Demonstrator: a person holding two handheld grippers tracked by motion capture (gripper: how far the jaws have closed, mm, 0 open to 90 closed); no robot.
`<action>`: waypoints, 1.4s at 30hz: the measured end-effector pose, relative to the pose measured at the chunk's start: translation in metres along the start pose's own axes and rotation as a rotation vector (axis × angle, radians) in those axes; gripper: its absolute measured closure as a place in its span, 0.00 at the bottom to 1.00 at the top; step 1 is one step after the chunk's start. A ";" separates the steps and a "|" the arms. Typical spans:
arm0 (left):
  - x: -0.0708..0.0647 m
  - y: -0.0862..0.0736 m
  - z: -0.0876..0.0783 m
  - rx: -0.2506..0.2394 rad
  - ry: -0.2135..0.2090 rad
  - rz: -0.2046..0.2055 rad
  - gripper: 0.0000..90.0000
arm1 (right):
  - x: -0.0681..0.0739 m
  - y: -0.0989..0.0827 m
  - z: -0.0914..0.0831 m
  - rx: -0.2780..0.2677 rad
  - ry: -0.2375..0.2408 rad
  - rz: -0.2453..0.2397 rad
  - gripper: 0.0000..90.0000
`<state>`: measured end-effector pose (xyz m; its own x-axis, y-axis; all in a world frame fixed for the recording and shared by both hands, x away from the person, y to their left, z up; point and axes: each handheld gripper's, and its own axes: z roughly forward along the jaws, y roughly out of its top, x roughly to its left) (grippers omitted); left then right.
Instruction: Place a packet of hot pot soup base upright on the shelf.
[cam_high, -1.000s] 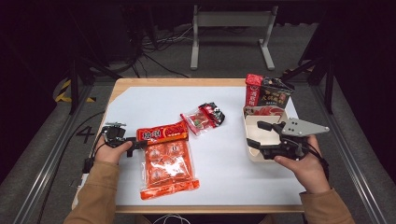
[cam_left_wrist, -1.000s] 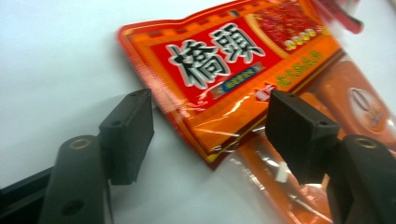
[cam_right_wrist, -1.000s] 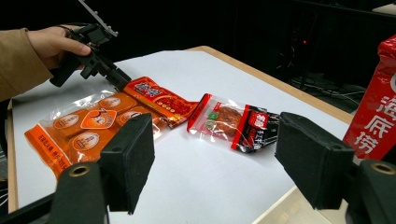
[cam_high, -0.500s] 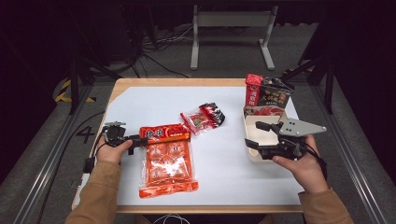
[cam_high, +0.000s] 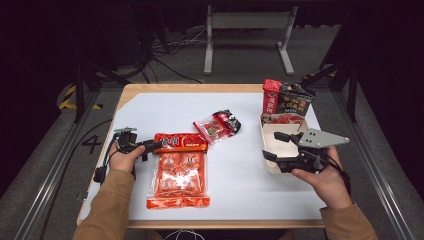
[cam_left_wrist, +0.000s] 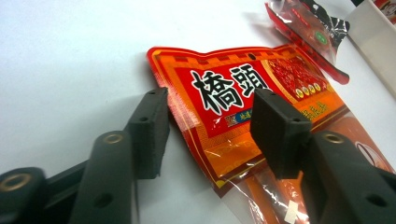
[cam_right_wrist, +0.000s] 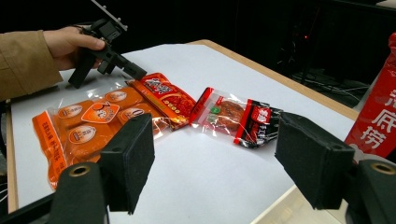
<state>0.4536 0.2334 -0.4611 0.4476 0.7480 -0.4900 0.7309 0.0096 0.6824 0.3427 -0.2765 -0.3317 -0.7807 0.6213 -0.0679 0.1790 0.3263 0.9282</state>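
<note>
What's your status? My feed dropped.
Left gripper closing around red packet, pads not yet pressing. Right gripper open over white tray. Nothing blocking.

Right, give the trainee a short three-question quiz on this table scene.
1. True or false: the left claw straddles the end of the red seasoning packet.
2. Which lies nearest the white tray? A) orange snack bag B) small red-and-black packet C) red seasoning packet
3. Fill in: the right claw hovers over the white tray with its jaws ____.

Key: 1 true; the jaws have just been closing, with the packet's end between them, not yet pinched. 2 B. 3 open.
</note>
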 end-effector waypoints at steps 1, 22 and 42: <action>0.000 0.001 0.000 -0.007 -0.007 0.002 0.61 | 0.000 0.000 -0.001 0.000 -0.003 -0.001 0.32; -0.015 0.013 0.022 0.078 0.045 0.232 0.89 | 0.004 -0.007 -0.009 0.020 -0.026 0.005 0.32; -0.036 0.025 -0.016 -0.044 -0.069 0.313 1.00 | 0.013 -0.003 0.018 0.032 0.026 0.003 0.47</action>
<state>0.4473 0.2174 -0.4174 0.6819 0.6727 -0.2871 0.5299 -0.1839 0.8279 0.3428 -0.2564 -0.3422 -0.7954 0.6036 -0.0547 0.2006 0.3474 0.9160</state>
